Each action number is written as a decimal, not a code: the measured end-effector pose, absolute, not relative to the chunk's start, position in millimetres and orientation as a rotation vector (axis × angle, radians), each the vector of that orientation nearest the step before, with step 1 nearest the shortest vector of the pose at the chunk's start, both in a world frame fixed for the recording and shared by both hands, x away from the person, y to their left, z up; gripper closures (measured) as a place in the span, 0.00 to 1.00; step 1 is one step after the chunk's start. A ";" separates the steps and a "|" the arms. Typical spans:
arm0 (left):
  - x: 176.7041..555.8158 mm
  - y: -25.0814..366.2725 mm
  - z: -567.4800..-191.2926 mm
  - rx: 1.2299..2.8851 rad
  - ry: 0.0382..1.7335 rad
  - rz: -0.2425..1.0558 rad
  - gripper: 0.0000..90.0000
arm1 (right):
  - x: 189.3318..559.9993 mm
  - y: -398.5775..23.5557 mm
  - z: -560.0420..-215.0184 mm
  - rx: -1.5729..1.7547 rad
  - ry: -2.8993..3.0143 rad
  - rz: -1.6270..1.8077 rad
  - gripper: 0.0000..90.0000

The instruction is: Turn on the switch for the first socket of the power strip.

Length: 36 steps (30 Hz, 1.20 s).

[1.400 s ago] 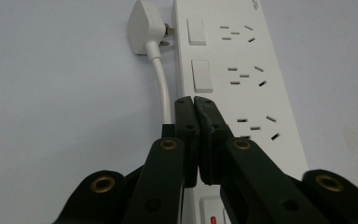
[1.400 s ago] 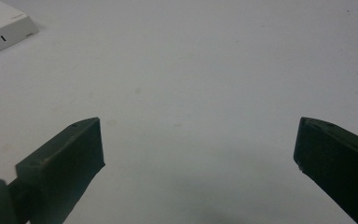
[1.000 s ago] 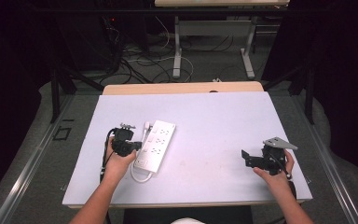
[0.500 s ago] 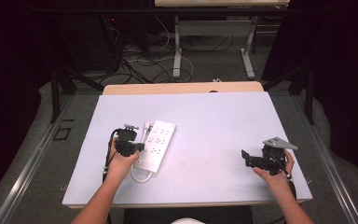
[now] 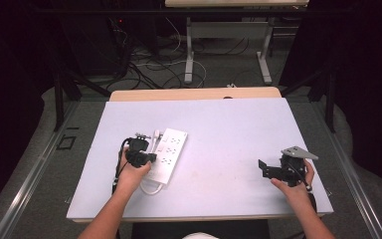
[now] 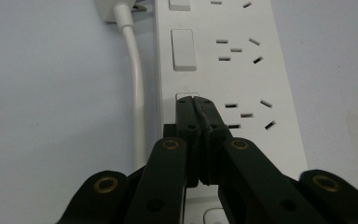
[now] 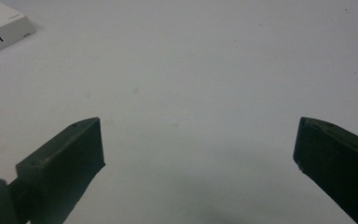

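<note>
1. The tabletop [image 5: 229, 134] was a wide pale sheet that took most of the high view, with a wooden edge at its 12 o'clock side.
2. A white power strip [image 5: 166, 153] lay flat on the tabletop, toward 9 o'clock from the centre, its long axis running from about 1 o'clock to 7 o'clock. In the left gripper view its face showed rocker switches [image 6: 183, 49] in a row and socket holes beside them.
3. The right gripper [image 5: 270, 169] was at about 4 o'clock on the tabletop, well apart from the power strip, held in the person's right hand [image 5: 293, 186]. In the right gripper view its two jaws stood wide apart with only bare tabletop between them, so it was open and held nothing.
4. The left gripper [image 5: 142, 157] was held in the left hand [image 5: 132, 174] over the 9 o'clock edge of the power strip. In the left gripper view its jaws were pressed together with nothing between them, and their tips were on a switch of the power strip.
5. A white cable [image 6: 135, 88] ran along the tabletop just beside the power strip, going up to a white plug [image 6: 114, 9] at 12 o'clock in the left gripper view.
</note>
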State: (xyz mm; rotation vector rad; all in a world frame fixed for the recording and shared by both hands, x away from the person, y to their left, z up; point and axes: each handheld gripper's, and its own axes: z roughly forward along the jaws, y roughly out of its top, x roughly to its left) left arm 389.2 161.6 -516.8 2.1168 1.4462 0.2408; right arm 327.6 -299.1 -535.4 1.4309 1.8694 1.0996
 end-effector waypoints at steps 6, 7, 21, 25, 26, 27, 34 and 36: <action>388.6 160.9 -516.9 2.117 1.448 0.244 1.00 | 327.6 -299.1 -535.4 1.432 1.869 1.098 0.01; 388.6 161.0 -516.8 2.119 1.449 0.242 1.00 | 327.7 -299.3 -535.3 1.429 1.870 1.098 0.01; 387.9 159.9 -517.0 2.125 1.455 0.255 1.00 | 327.3 -299.6 -534.8 1.429 1.868 1.092 0.01; 386.7 157.6 -518.1 2.145 1.463 0.274 1.00 | 327.2 -299.4 -535.0 1.431 1.870 1.093 0.01; 386.2 157.5 -518.3 2.137 1.471 0.273 1.00 | 327.2 -299.4 -535.0 1.430 1.870 1.092 0.01; 386.3 157.8 -518.4 2.135 1.472 0.270 1.00 | 327.1 -299.6 -534.9 1.429 1.869 1.091 0.01; 385.9 159.2 -519.0 2.126 1.467 0.266 1.00 | 327.9 -298.9 -535.5 1.423 1.862 1.095 0.01; 385.7 159.6 -519.3 2.120 1.465 0.267 1.00 | 328.1 -298.8 -535.6 1.421 1.863 1.094 0.01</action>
